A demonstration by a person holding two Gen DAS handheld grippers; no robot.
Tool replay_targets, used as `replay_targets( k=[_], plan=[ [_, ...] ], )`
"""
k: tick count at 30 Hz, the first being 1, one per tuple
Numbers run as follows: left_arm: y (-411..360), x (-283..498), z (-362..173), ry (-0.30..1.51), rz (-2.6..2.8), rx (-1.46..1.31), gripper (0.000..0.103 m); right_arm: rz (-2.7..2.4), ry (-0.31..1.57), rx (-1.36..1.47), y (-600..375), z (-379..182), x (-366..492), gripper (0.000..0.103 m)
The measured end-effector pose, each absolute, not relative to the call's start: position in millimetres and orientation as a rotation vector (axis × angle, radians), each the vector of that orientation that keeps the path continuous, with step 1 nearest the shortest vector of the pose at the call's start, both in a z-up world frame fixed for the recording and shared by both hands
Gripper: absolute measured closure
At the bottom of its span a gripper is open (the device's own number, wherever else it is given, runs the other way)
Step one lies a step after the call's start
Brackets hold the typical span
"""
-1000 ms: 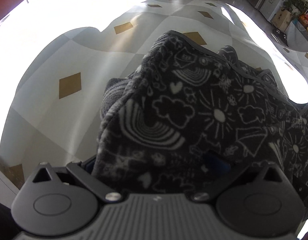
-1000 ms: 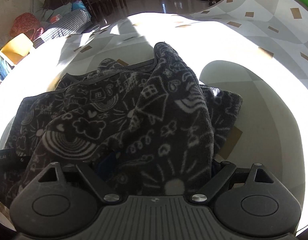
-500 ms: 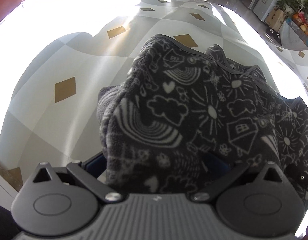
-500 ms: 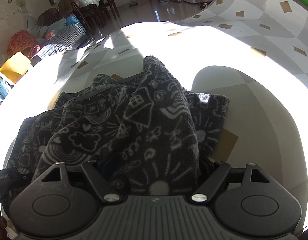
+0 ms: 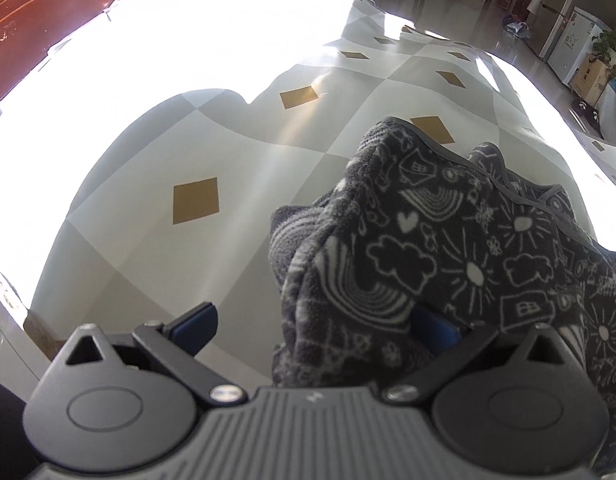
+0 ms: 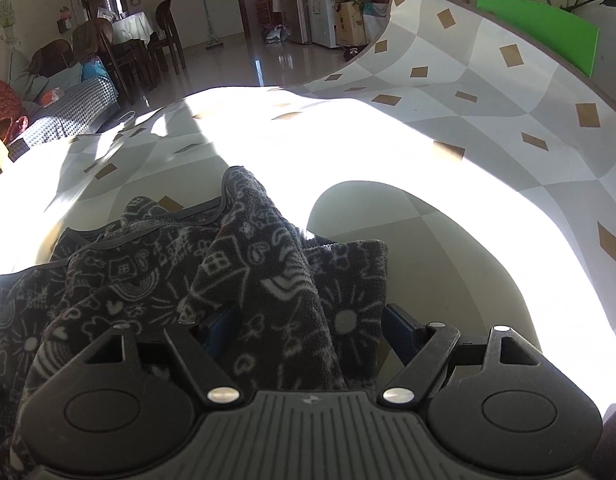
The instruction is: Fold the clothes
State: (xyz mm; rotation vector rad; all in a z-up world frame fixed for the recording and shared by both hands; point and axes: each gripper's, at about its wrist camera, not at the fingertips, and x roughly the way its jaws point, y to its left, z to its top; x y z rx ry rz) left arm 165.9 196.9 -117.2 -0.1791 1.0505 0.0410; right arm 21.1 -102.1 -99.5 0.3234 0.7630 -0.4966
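Plainly, the fold is not secured. The dark fleece garment (image 5: 448, 248), printed with white clouds, suns and rainbows, lies heaped on the checked worktop (image 5: 195, 128). In the left wrist view it is at about 4 o'clock, and in the right wrist view it runs from the centre out to 9 o'clock.

The left gripper (image 5: 314, 320) has its fingers spread wide and holds nothing. The pad at 7 o'clock is bare over the worktop, while a fleece fold merely drapes over the other pad. If this hand lifts away, that fold may snag on the finger and be dragged out of place.

The right gripper (image 6: 310, 320) has just been closing its fingers with a thick ridge of fleece between them. They remain fairly wide, and a sliver of worktop shows beside the pad at 4 o'clock. The other pad is buried in fabric, so the hold looks loose, though I cannot be sure. If so, a pull could let the ridge slip free and the bulky, springy layers sag open. Strong sun glare at 12 o'clock also hides the far hem.
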Motion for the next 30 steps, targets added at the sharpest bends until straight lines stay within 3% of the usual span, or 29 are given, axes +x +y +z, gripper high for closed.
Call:
replay_targets(
  k=[15,30],
  plan=[
    [194.8,180.4,-145.4,1.176,-0.03,-0.282,0.0,-0.48,0.825,0.511,-118.2,-113.0,26.0,0.02],
    [128.3,166.2,-134.7,1.104,-0.316,-0.061,0.0,-0.114,0.869,0.321,-57.5,-120.7,39.5,0.018]
  ],
)
